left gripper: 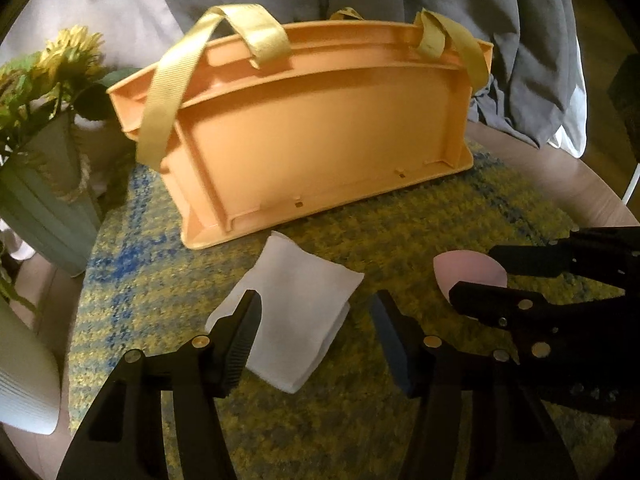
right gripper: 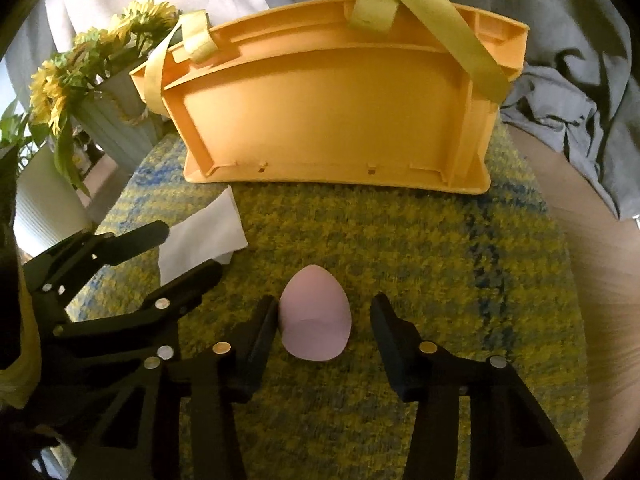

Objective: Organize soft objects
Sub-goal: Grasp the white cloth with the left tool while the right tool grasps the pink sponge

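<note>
Right now both grippers hang low over a round tabletop (right gripper: 624, 280) covered by a yellow-and-blue woven mat (right gripper: 400, 232). An orange plastic basket (left gripper: 312, 128) with yellow webbing handles (left gripper: 172, 92) stands on the far half of the mat, its long side wall facing the cameras.

The left gripper (left gripper: 316, 316) has its fingers spread wide, holding nothing. A folded white cloth (left gripper: 296, 304) lies flat on the mat between and just beyond the fingers; the left finger (left gripper: 240, 344) overlaps the cloth's near left corner in the left wrist view, though contact cannot be judged. The cloth's far corner sits near the basket's base without touching it.

The right gripper (right gripper: 324, 320) is likewise spread, and a pink egg-shaped sponge (right gripper: 314, 316) lies on the mat between its fingers, narrow end toward the basket. Its left finger (right gripper: 260, 340) is just beside the sponge, perhaps grazing it; the other finger stands apart with mat showing in the gap. The sponge is near the middle of the mat, to the right of the cloth.

Toward the left edge of the tabletop, sunflowers (right gripper: 52, 92) stand in a pale green ribbed vase (left gripper: 44, 208), with a white ribbed container (right gripper: 44, 200) beside it. Grey and white fabric (right gripper: 580, 80) is heaped beyond the far edge.
</note>
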A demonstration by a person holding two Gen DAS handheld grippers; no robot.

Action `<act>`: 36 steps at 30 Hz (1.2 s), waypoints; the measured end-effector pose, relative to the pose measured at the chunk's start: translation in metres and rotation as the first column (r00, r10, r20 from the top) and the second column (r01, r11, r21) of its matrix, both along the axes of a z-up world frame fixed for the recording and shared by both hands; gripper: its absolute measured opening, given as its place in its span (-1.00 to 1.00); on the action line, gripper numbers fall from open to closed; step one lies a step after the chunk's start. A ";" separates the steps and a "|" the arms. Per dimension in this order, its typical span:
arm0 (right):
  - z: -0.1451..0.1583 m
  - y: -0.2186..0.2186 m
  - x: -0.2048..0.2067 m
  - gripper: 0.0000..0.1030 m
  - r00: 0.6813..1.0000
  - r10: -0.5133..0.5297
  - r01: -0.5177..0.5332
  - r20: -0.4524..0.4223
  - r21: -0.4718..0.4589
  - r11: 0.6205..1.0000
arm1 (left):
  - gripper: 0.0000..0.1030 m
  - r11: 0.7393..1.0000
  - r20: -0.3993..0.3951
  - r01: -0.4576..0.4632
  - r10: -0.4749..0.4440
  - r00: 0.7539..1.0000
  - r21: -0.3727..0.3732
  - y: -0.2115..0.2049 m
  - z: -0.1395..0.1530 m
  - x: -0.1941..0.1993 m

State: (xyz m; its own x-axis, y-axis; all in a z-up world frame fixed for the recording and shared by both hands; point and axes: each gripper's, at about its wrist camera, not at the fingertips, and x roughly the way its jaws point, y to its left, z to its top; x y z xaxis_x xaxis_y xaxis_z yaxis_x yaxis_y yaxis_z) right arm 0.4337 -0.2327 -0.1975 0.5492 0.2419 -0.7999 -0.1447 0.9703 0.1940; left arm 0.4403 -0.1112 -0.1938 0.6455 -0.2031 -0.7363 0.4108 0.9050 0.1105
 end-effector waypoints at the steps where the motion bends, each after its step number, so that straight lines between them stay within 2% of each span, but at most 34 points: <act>1: 0.000 0.001 0.000 -0.23 1.000 0.008 -0.008 0.002 0.002 1.000 | 0.03 1.000 -0.003 0.002 -0.002 1.000 0.006 -0.002 -0.002 0.002; 7: 0.001 0.007 0.002 -0.26 1.000 0.010 -0.010 0.014 -0.012 1.000 | -0.15 1.000 -0.032 0.011 -0.011 0.999 0.019 -0.007 -0.011 0.012; 17: 0.008 0.006 0.006 -0.26 0.999 -0.020 0.020 0.029 0.001 1.000 | -0.85 1.000 -0.056 -0.016 0.016 0.998 -0.011 -0.001 -0.009 0.018; 36: 0.043 0.003 -0.004 -0.27 0.994 -0.019 0.016 0.110 0.035 0.999 | -0.87 0.983 -0.006 -0.093 0.094 0.996 -0.161 0.028 0.046 -0.009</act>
State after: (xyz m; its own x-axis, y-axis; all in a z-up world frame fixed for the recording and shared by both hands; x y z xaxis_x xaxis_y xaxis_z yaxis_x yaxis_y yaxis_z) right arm 0.4298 -0.2294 -0.1544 0.6381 0.2577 -0.7256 -0.1502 0.9659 0.2109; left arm 0.4313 -0.0835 -0.1478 0.6684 -0.2574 -0.6979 0.3236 0.9454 -0.0389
